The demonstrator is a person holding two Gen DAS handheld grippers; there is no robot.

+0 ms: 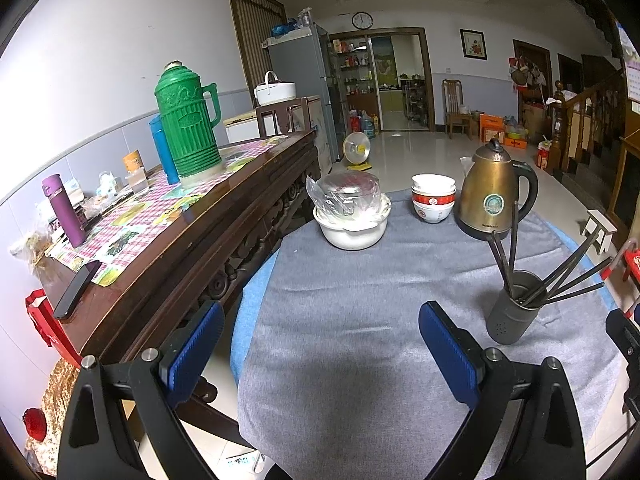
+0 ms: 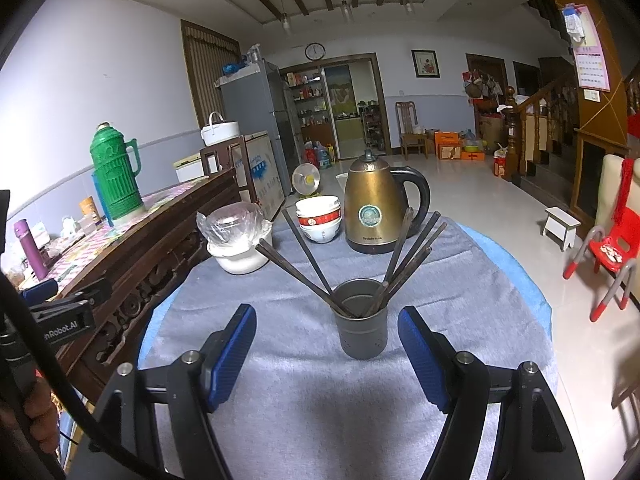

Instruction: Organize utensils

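Observation:
A grey metal holder cup (image 2: pixel 362 330) stands upright on the grey cloth, with several dark chopsticks (image 2: pixel 408 258) fanned out of it. It also shows at the right of the left wrist view (image 1: pixel 514 308), chopsticks (image 1: pixel 576 276) leaning right. My right gripper (image 2: pixel 326 344) is open and empty, its blue pads either side of the cup and just short of it. My left gripper (image 1: pixel 320 344) is open and empty over bare cloth, left of the cup.
Behind the cup stand a brass kettle (image 2: pixel 376 212), stacked red-and-white bowls (image 2: pixel 319 218) and a white pot with plastic-wrapped bowl (image 2: pixel 238 236). A dark wooden sideboard (image 1: pixel 192 236) with green thermos (image 1: pixel 188 120) runs along the left. The table's blue edge (image 2: pixel 532 280) drops to floor on the right.

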